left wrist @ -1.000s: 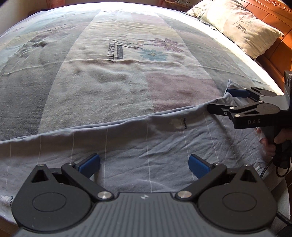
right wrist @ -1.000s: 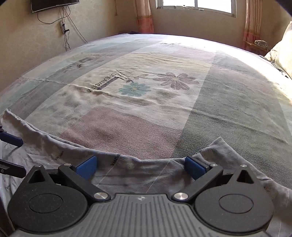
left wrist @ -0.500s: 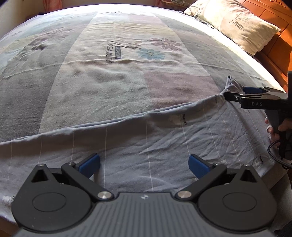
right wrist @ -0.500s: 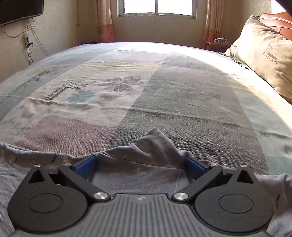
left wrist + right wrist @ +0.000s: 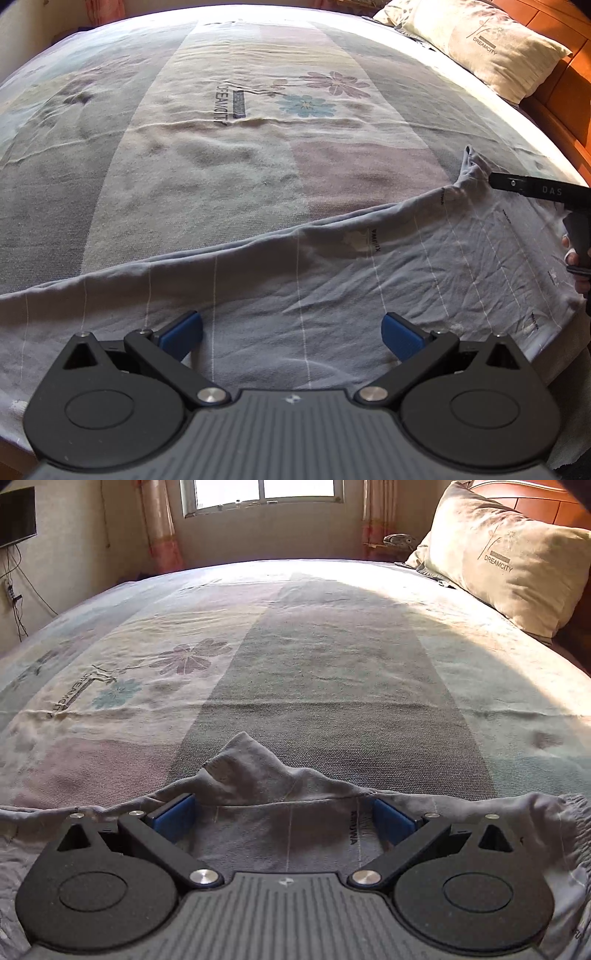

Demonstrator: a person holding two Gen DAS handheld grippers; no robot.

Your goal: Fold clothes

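Here's the grey garment [image 5: 332, 295], thin pale stripes on it, spread along the near edge of the bed [image 5: 221, 155], its long axis running 9 to 3 o'clock across the left wrist view. One layer or two, the cloth doesn't say, so this could be a spread-out piece or one already doubled over.

Left tongs [image 5: 291, 334] hang over the middle of that span, jaws wide apart, blue pads clear of each other, nothing between them. Cloth lies directly under and ahead, toward 12 o'clock, and runs off both ways.

Now the far end. At 2 o'clock from the left tongs, a bunched peak of fabric [image 5: 474, 166] stands up off the bed, and the right tongs [image 5: 493, 181] sit right at its base. In their own view the right tongs [image 5: 284, 814] are spread wide too, gripping nothing, with that raised corner [image 5: 247, 764] just ahead at 12 o'clock, a touch toward 11, and a gathered hem trailing off to 3 o'clock. Whether the pads touch the cloth below, hard to tell from here.

So the right hand is plainly the nearer one to that corner; the left is well apart from it, parked mid-length. Any lift of that end, in my judgement, belongs to the right, with the fold line crossing the 9-to-3 axis. A pillow [image 5: 498, 561] sits off at 1 o'clock, well clear
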